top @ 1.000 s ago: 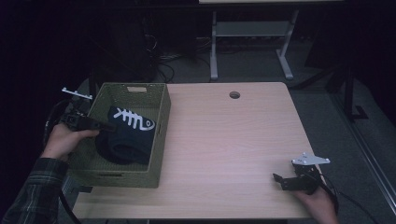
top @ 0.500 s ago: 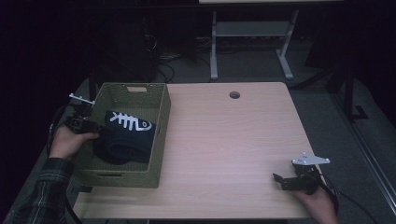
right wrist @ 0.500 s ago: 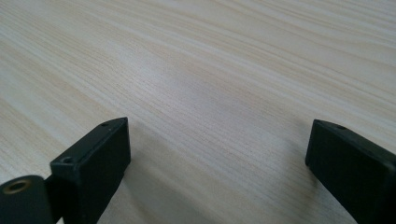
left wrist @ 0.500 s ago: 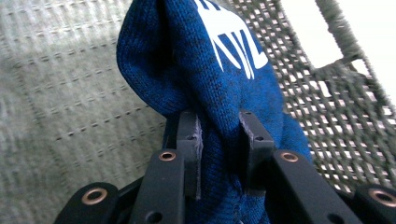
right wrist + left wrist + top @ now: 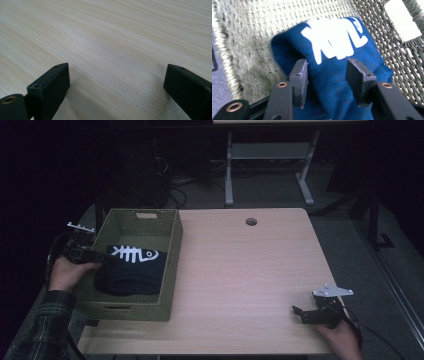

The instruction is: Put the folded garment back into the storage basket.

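Observation:
A folded navy shirt (image 5: 131, 270) with a white fish-bone print lies inside the olive woven basket (image 5: 170, 265) at the table's left. My left gripper (image 5: 102, 257) reaches in over the basket's left wall, held by a hand in a plaid sleeve. In the left gripper view its jaws have just been opening: they stand apart around my left gripper's midpoint (image 5: 327, 67), with the shirt (image 5: 337, 42) lying between and under them and not pinched. My right gripper (image 5: 297, 312) rests on the wooden table (image 5: 240, 265) near the front right. Its jaws (image 5: 117, 72) are wide open over bare wood.
The basket wall (image 5: 249, 30) closely surrounds the left jaws. A round cable hole (image 5: 251, 221) sits near the table's far edge. Behind the table stand a grey desk frame (image 5: 265, 160) and cables on the dark floor.
The left gripper has sunk a little into the basket with the shirt, and its jaws have spread off the cloth. The shirt now lies lower in the basket. The right gripper has not moved.

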Available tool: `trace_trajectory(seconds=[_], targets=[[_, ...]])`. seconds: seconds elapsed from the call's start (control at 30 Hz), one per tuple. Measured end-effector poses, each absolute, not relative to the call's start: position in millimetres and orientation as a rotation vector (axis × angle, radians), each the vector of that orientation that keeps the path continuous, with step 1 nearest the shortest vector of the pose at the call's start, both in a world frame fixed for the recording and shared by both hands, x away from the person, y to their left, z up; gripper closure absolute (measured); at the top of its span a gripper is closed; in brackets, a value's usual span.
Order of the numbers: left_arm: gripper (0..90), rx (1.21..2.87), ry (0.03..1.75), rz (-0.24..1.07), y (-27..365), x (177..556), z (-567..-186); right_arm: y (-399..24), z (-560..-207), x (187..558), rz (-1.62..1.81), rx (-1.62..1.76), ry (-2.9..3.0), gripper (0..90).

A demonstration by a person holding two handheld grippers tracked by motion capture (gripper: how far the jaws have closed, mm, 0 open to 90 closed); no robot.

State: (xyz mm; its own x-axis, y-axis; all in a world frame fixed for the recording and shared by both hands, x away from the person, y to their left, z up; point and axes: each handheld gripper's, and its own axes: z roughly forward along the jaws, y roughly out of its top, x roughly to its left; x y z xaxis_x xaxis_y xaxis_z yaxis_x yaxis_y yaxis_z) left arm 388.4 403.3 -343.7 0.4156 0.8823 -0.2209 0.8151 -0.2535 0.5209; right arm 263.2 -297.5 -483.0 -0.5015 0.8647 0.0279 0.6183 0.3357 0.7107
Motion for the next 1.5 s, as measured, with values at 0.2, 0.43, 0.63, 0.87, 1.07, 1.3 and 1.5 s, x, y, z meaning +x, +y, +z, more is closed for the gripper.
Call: trace_trajectory(seconds=[0.2,0.43,0.63,0.87,1.07,1.3,1.5], targets=[[46.3,2.087,1.411,0.197,403,381,-335,-298,-483,263,0.961,1.312,2.251,6.3],[34.5,2.080,1.311,0.262,385,375,-328,-298,-483,263,0.960,1.313,2.251,6.3],[23.6,2.089,1.269,0.282,367,373,-326,-298,-483,263,0.960,1.313,2.251,6.3],[16.2,2.126,1.221,0.291,347,375,-326,-298,-483,263,0.960,1.312,2.251,6.2],[13.9,2.139,1.185,0.296,330,375,-323,-298,-483,263,0.960,1.312,2.251,6.2],[13.5,2.151,1.146,0.297,314,375,-322,-298,-483,263,0.961,1.313,2.250,6.3],[13.6,2.148,1.115,0.301,302,372,-319,-297,-483,263,0.961,1.316,2.249,6.3]])
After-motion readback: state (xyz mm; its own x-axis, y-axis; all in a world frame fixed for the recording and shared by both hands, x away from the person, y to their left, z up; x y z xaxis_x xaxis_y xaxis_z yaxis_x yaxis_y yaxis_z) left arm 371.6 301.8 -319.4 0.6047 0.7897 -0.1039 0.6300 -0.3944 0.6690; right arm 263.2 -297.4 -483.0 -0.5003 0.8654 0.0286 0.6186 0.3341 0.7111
